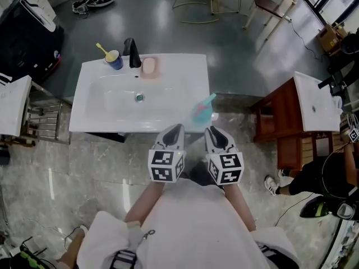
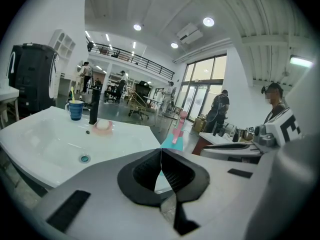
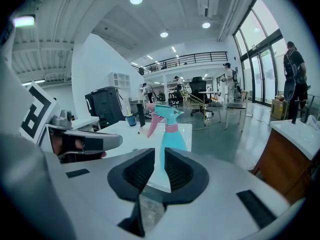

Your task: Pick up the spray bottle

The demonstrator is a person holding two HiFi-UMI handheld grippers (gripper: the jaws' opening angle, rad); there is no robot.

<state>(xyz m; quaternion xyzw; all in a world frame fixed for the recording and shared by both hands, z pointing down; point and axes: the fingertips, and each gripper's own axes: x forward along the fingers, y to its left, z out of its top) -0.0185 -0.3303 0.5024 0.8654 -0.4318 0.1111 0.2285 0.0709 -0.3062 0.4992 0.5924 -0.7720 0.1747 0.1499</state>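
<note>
The spray bottle (image 1: 202, 112) stands upright on the front right corner of the white washbasin (image 1: 90, 74), on its flat rim and close to the edge. Its body is turquoise, with a pink collar and a pink trigger, and the head points to the left in the right gripper view.

At the back of the washbasin, from left to right, there are a blue cup (image 1: 114, 60) with a yellow toothbrush (image 1: 101, 49) in it, a black tap (image 1: 132, 52) and a pink soap dish (image 1: 149, 66). The drain (image 1: 139, 97) is in the middle of the bowl.

Both grippers are in front of the washbasin, side by side and apart from each other, each pointing forward and a little downward. The left gripper (image 1: 175, 130) has its jaws fully together, tip against tip, and holds nothing. The right gripper (image 1: 212, 132) has its jaws almost together, with only a thin slit between them, and they are also empty. The bottle shows through this slit but stands farther away, just beyond the tips, and the jaws do not touch it. In the left gripper view the bottle is to the right of the jaws
</note>
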